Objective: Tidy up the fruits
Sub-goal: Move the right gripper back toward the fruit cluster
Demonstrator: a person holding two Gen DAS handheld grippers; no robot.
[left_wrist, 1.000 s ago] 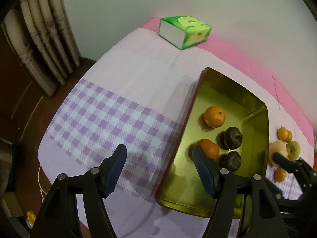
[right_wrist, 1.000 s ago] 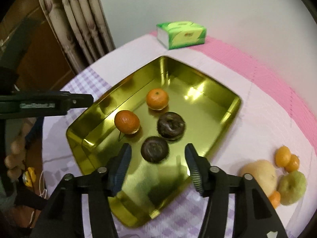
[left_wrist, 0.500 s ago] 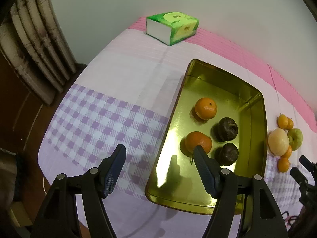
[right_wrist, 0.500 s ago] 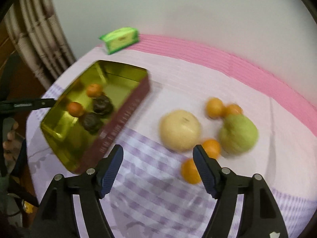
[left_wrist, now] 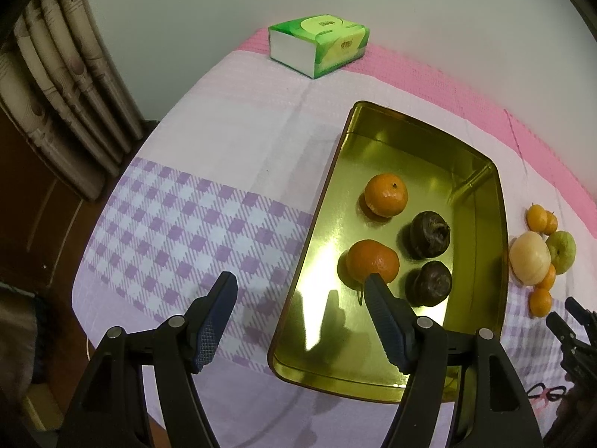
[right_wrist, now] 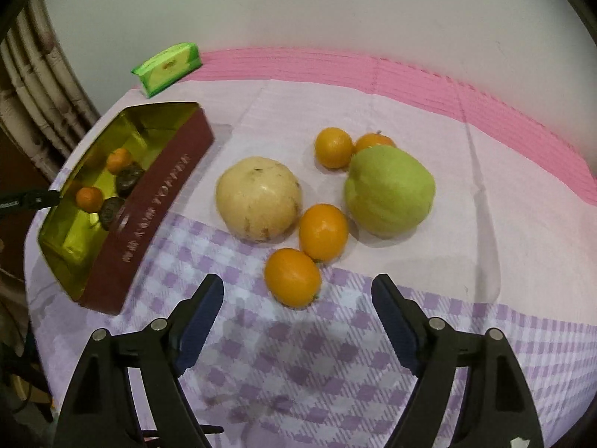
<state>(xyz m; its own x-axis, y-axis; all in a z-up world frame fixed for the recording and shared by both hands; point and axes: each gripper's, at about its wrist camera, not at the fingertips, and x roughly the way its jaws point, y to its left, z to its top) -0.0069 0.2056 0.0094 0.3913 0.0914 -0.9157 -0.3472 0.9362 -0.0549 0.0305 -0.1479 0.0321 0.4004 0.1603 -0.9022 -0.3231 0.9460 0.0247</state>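
Your right hand-held gripper [right_wrist: 297, 298] hovers over the loose fruit on the bench [right_wrist: 485, 186], its jaws opening with nothing gripped; the nearest small orange fruit [right_wrist: 293, 277] sits just ahead of the gap, not touched by either pad. Right behind it lies a second small orange fruit [right_wrist: 323, 232], smooth and oval, touching the pale yellow round fruit [right_wrist: 259, 198], which shows a few brown flecks on its skin. To the right stands the green fruit [right_wrist: 390, 190], lumpy and matte, with two more small orange ones [right_wrist: 333, 148] tucked against its far side.

Your left hand-held gripper [left_wrist: 300, 298] is released and holds nothing; it hangs above the near left edge of the gold tray [left_wrist: 410, 142], one finger over the checked cloth [left_wrist: 179, 224], the other over the tray floor. Inside the tray you have two mandarins [left_wrist: 386, 195], bright and dimpled, and two dark brown wrinkled fruits [left_wrist: 430, 239], all close together on the shiny gold bottom. The tray's outer wall is dark red with gold lettering. A green tissue pack [left_wrist: 319, 49] lies at the far edge, well apart from everything.
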